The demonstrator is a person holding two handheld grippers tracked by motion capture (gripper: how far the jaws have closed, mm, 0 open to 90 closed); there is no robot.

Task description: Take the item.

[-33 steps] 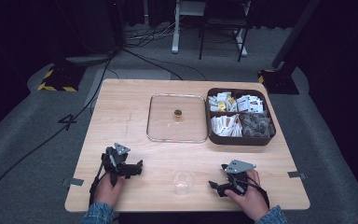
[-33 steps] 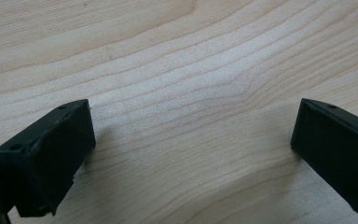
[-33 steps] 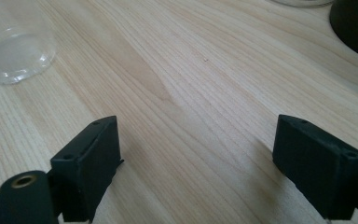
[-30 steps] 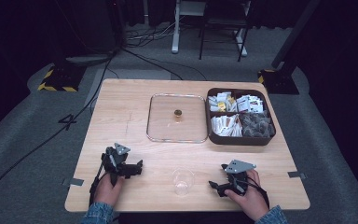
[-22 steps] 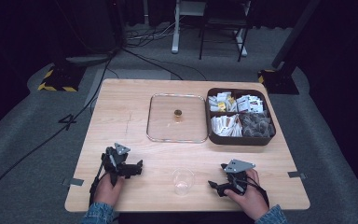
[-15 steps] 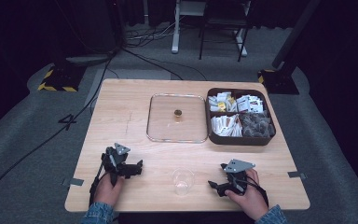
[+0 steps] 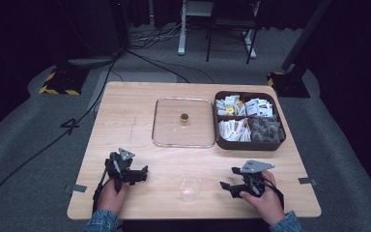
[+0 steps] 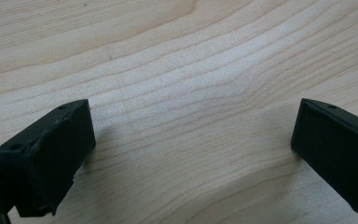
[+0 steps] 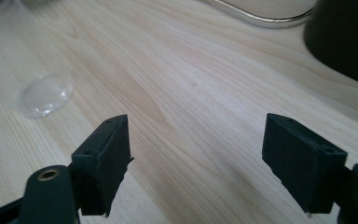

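The wooden table (image 7: 125,121) held a dark compartment box (image 7: 249,143) of packets at the far right, touching a clear lidded tray (image 7: 183,122) beside it. Near the front edge, the left gripper (image 7: 134,175) and right gripper (image 7: 231,186) rested low, each with jaws spread wide apart and nothing between them. A small clear cup (image 7: 189,186) stood upright between the two grippers.

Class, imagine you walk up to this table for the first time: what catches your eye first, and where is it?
A dark divided box crammed with sachets and tea bags sits at the far right of the wooden table, with a clear lid lying flat just left of it. Near the front edge, a clear cup stands between the open left gripper and right gripper.
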